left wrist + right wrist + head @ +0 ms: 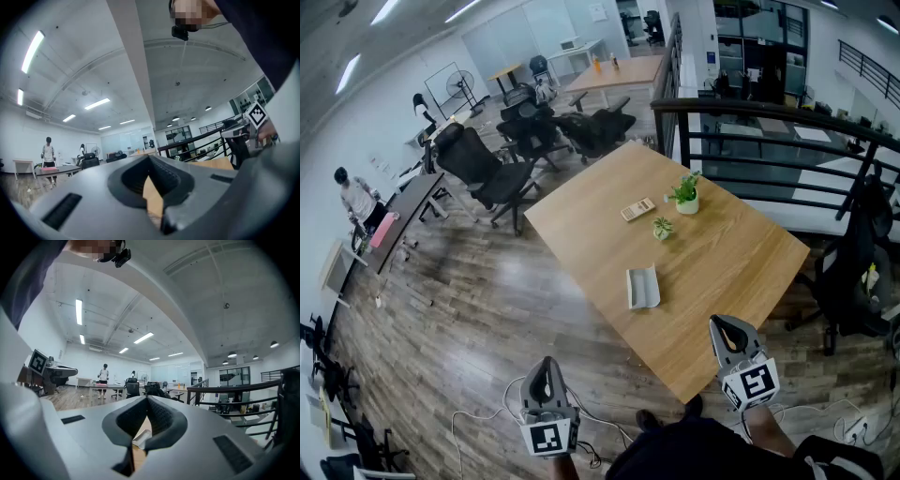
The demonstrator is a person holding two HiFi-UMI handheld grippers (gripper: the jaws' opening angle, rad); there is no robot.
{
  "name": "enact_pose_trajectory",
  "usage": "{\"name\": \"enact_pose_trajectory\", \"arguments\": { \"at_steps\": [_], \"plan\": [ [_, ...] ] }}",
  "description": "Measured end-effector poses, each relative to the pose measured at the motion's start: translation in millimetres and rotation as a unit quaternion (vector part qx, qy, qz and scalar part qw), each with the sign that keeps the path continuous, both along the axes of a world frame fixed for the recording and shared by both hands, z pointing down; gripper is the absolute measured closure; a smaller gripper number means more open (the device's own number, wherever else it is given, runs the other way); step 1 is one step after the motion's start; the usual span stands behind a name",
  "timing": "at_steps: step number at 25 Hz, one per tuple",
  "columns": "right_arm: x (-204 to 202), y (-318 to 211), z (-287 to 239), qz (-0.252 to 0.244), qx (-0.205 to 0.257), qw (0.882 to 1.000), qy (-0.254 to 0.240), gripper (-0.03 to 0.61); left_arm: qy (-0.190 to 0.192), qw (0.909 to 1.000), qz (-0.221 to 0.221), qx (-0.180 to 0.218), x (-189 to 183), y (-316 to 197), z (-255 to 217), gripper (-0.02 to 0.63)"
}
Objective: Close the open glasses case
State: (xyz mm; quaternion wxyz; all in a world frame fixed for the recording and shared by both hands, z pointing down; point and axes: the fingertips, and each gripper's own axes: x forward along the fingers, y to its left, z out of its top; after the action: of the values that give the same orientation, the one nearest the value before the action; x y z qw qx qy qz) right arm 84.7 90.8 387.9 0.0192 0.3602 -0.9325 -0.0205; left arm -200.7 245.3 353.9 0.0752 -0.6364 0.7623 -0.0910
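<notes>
The open glasses case, pale grey, lies with its lid up on the wooden table, near the table's near-left edge. My left gripper hangs over the floor, short of the table and to the left of the case, with its jaws shut and nothing in them. My right gripper is level at the table's near corner, to the right of the case and short of it, also shut and empty. In the right gripper view a bit of the case shows through the hollow behind the closed jaws of the right gripper. In the left gripper view the left gripper shows only bare table wood behind its tips.
Two small potted plants and a flat remote-like device stand farther back on the table. Black office chairs crowd the far left. A black railing runs behind the table. Cables lie on the floor. A person stands at a far desk.
</notes>
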Motion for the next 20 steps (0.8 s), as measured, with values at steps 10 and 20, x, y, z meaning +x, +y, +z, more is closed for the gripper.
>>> {"name": "enact_pose_trajectory", "arguments": {
  "at_steps": [10, 20],
  "plan": [
    [11, -4, -5, 0.004, 0.001, 1.0, -0.004, 0.564, -0.003, 1.0, 0.002, -0.004, 10, -10, -4, 0.615],
    [34, -13, 6, 0.004, -0.02, 1.0, -0.012, 0.563, -0.008, 0.9998, -0.006, -0.018, 29, -26, -5, 0.615]
  ]
}}
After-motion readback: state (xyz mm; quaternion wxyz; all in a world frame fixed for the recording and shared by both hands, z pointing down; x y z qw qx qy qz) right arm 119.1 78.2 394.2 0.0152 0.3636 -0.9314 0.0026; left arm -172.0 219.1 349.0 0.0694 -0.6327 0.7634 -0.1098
